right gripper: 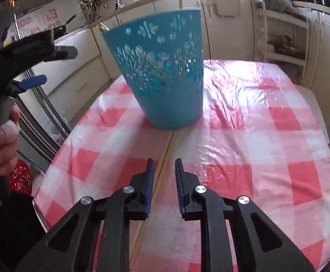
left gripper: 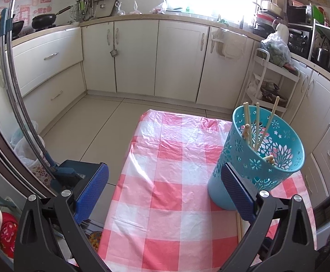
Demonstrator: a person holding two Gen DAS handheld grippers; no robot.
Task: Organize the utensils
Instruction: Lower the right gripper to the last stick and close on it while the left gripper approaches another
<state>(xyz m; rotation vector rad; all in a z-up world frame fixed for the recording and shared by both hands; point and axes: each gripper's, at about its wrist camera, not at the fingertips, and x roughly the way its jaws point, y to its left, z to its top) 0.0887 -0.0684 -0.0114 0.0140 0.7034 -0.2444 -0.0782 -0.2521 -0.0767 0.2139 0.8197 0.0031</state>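
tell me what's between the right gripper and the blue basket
Right wrist view: only checked cloth, crossed by a tan strip running from the fingers to the basket; chopstick or seam, unclear.

A table (right gripper: 267, 117) in red-checked plastic cloth bears a teal basket (right gripper: 165, 72) and one chopstick (right gripper: 162, 158).

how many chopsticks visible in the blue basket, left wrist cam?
3 stick up past the rim of the blue basket: one at the far left, one beside it, one leaning right. Two pale ends lower inside may be more; others could be hidden.
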